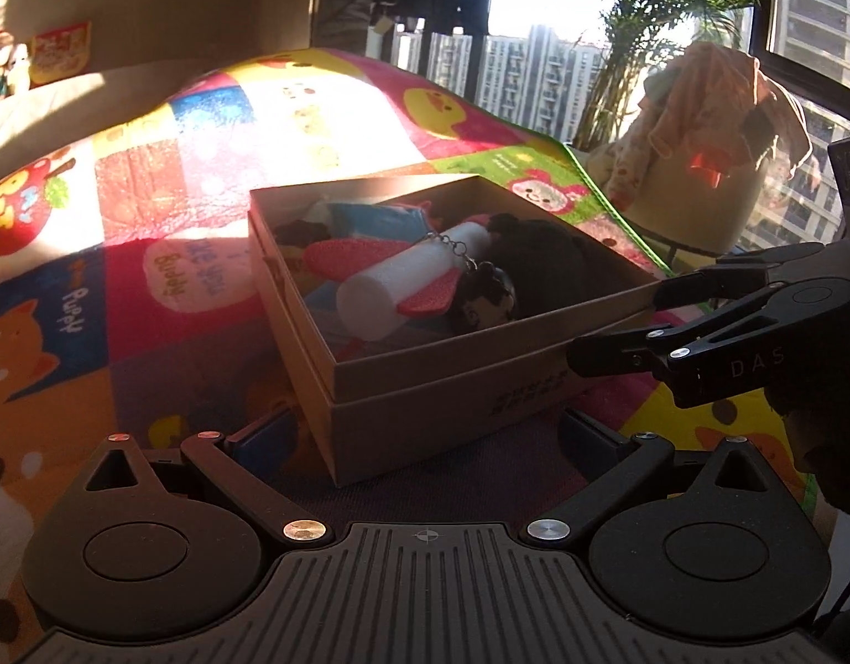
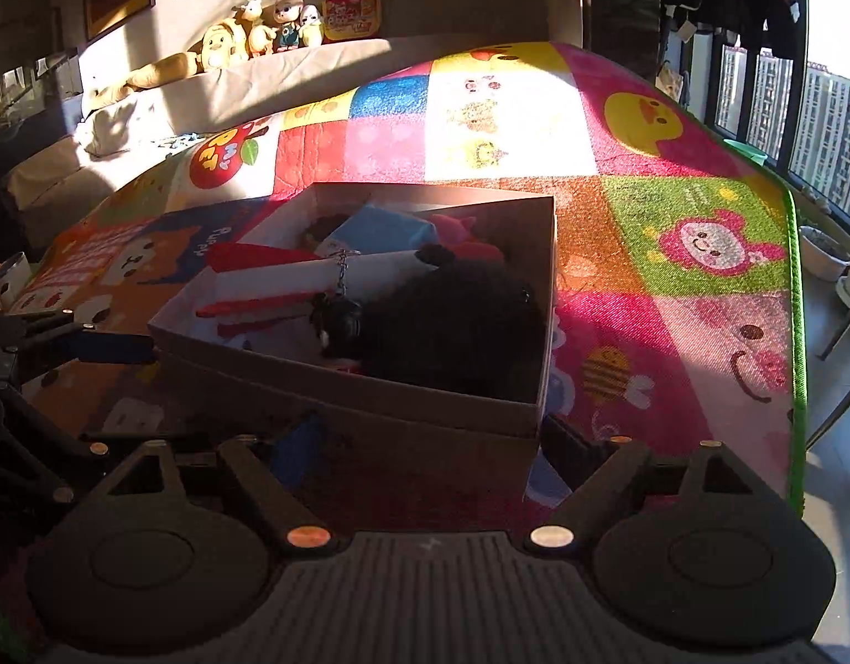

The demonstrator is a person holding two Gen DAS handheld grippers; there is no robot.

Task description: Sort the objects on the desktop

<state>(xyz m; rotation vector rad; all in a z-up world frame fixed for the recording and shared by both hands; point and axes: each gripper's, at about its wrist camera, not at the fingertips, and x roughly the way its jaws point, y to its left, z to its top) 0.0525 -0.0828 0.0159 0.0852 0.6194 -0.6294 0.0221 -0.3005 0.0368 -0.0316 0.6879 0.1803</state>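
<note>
Resting on the patchwork play mat, the open cardboard box sat nested in its own lid and already held the collected objects: a white foam cylinder with red felt wings, a keychain figure on a short chain, a black plush toy, and a blue item with something red behind it. No loose object showed on the visible mat around the box, so the gathering stage appeared essentially complete. The left gripper stood at the box's near corner with its jaws released and wide, grasping nothing. The right gripper faced the box's near wall, likewise spread and empty; in the left wrist view its fingers lay close by the box's right-hand corner. What remained, judged from this arrangement, was probably closing or relocating the box, though no such handling had begun.
</note>
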